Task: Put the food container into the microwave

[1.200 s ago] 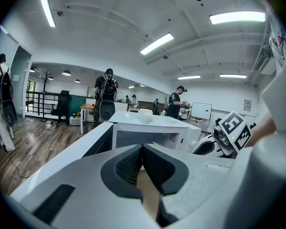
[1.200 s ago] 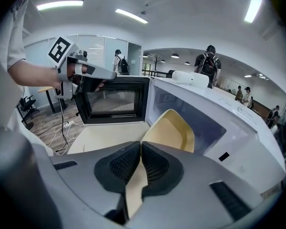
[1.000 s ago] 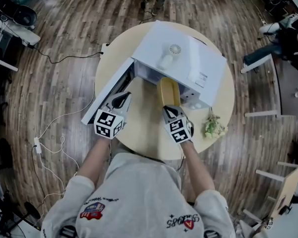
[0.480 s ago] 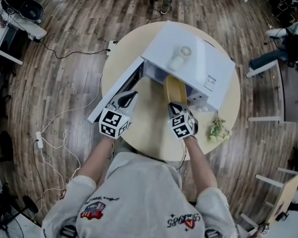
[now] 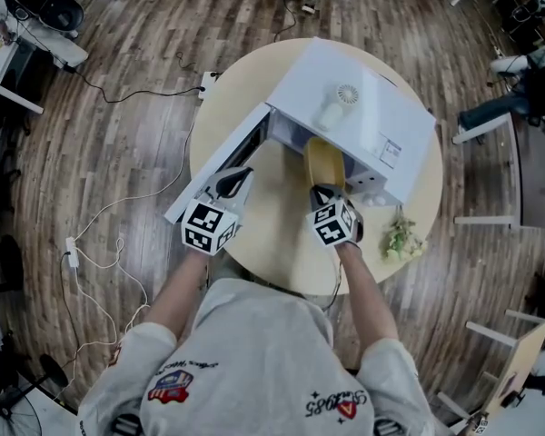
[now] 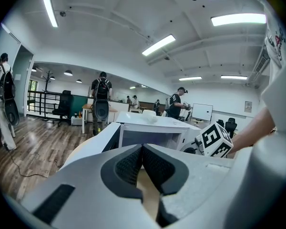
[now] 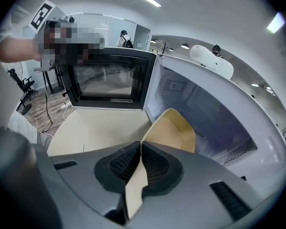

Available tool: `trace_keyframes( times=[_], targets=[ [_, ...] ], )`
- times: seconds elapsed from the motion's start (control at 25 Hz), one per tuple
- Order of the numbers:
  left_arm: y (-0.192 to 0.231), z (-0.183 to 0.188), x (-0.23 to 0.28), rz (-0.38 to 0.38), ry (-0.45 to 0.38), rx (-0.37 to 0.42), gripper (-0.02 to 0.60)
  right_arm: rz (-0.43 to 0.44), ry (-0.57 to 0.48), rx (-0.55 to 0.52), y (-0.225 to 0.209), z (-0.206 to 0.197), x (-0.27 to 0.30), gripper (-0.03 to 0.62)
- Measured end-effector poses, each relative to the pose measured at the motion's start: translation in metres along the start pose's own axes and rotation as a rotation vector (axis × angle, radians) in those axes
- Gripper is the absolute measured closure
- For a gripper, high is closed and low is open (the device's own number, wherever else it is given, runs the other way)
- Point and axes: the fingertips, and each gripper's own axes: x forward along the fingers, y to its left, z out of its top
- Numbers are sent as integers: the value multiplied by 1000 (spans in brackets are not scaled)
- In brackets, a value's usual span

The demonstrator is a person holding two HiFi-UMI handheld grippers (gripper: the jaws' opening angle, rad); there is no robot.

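Beneath everything, plank floor of dark wood, crossed at the left by a white cable. On it, round pale surface, seen from steeply above. Toward the far right of that surface, white microwave, box-shaped, cavity facing the person, with a white oblong object lying on its top. At the left of the cavity, microwave door swung wide open, dark window plain in the right gripper view. In the cavity mouth, tan shallow food container, far end inside the microwave, near end projecting out over the surface toward the person. At that near end, right claw, angled down toward the opening and pressed together on the container's rim, the thin tan edge pinched between the dark ribbed pads. Near the outer end of the open door, left claw, pads meeting at their tips with nothing between them, only bare surface visible through the gap lower down; contact with the door not determinable. Smallest, green sprig on the surface, just off the microwave's near right corner, apart from both claws.
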Motion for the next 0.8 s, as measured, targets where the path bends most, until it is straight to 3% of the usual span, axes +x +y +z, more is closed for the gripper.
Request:
trace_keyframes(
  times=[0.8],
  targets=[
    [10, -10, -4, -16, 5, -11, 577, -104, 34, -39, -25, 15, 37, 572]
  ],
)
